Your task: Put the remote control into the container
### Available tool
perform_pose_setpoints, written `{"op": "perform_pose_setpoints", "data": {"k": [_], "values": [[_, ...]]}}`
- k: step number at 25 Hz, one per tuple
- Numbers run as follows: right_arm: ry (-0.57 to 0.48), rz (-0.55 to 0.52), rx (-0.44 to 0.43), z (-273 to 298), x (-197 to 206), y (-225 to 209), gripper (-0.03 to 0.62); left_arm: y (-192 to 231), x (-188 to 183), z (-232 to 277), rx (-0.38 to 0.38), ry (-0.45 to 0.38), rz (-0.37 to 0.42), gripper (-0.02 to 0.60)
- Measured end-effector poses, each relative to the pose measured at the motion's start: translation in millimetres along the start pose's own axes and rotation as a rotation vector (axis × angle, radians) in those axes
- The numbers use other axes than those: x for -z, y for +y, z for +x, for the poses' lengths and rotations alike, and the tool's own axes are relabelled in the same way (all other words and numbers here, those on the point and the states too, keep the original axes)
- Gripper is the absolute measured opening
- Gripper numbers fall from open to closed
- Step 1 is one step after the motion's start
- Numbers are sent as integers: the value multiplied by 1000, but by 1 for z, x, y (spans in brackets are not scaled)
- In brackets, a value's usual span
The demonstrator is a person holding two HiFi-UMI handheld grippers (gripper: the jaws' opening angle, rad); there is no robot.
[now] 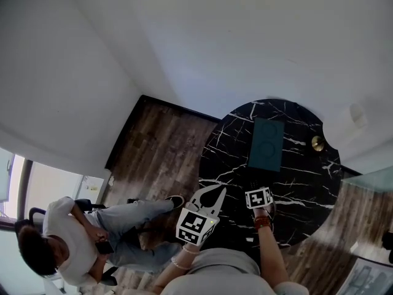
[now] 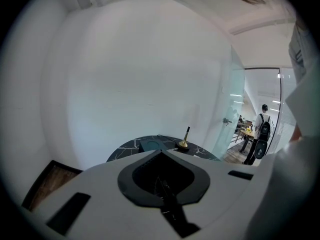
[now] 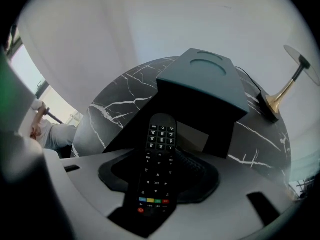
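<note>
A black remote control with coloured buttons lies lengthwise in my right gripper, which is shut on it. Its far end points at the dark open front of the dark teal box container, just ahead on the black marble table. From the head view the container lies near the table's middle, and my right gripper is at the near edge, where the remote is hidden. My left gripper hovers at the table's left edge. Its jaws are closed together on nothing.
A brass stand sits right of the container, also seen as a brass disc. Wooden floor lies left of the round table. A seated person is at lower left. A glass partition stands behind the table.
</note>
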State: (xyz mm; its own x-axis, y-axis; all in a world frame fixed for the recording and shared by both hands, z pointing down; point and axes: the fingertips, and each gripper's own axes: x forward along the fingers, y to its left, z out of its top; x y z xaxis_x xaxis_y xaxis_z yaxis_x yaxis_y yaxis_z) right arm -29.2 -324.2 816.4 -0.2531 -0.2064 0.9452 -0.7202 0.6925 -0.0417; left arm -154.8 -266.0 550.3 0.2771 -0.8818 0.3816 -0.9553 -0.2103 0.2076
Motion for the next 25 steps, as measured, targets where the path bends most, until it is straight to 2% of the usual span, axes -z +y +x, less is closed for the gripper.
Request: {"op": "perform_pose_setpoints", "data": {"k": [7, 14, 16, 20, 25], "values": [[-4, -55, 38, 6, 1, 4, 213, 0, 2, 2, 3, 3, -5, 6], [-52, 7, -12, -6, -5, 6, 213, -1, 2, 1, 9, 1, -7, 6], [-64, 12, -3, -10, -4, 2, 213, -1, 2, 0, 10, 0, -5, 6], [-135, 29, 39, -29, -10, -14, 213, -2, 3, 1, 15, 0, -2, 6], [-232, 105, 26, -58, -13, -24, 213, -9, 4, 6, 35, 6, 8, 6]]}}
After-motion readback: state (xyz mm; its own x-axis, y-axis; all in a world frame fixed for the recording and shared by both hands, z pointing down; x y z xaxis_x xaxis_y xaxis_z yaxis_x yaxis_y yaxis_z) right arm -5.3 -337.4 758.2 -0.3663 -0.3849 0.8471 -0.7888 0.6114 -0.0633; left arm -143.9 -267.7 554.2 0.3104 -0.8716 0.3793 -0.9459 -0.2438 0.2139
